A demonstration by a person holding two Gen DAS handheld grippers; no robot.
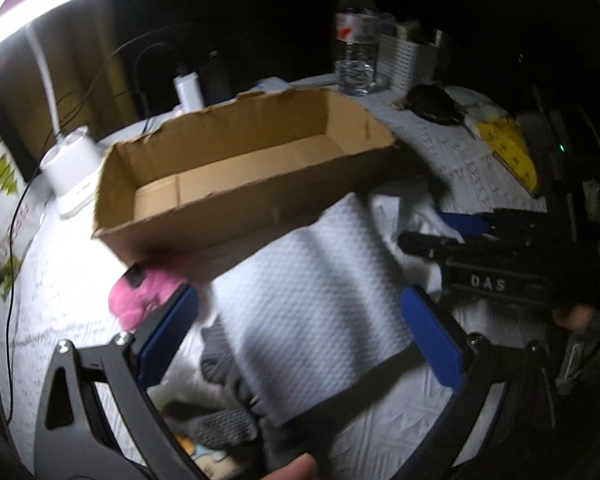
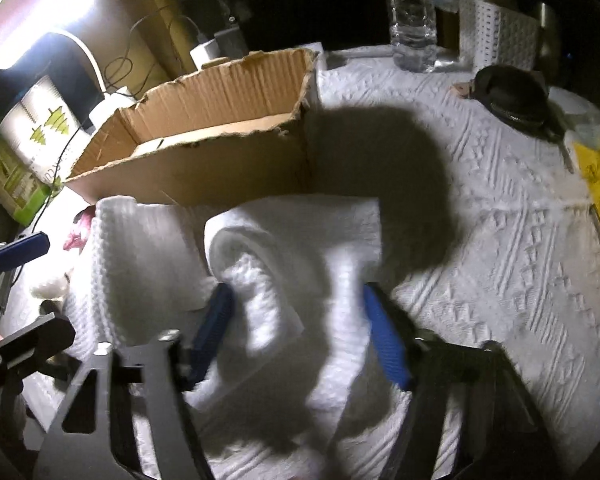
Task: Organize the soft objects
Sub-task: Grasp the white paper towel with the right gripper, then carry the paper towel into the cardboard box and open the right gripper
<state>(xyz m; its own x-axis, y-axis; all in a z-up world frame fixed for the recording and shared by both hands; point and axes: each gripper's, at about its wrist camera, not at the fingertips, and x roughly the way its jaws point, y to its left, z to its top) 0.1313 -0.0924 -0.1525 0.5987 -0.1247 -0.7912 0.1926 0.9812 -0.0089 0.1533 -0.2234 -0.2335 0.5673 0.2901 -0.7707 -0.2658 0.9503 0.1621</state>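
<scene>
Starting at the frame's left, my left claw [image 1: 300, 336] hangs open over the white towel [image 1: 312, 280], gripping nothing. The pink plush [image 1: 140, 300] lies beside the cardboard box [image 1: 228, 160], which looks empty. Rightward, my right claw [image 2: 296, 332] straddles the bunched towel, not clamped. Judging so, nearly everything remains.

Probably a home: tablecloth [image 2: 480, 240], desk lamp [image 1: 66, 168], water bottle [image 1: 356, 36].

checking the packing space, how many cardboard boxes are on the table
1. The open cardboard box sits mid-table behind the white towel, its near left corner by the pink plush toy. Others may be hidden beyond view.
</scene>
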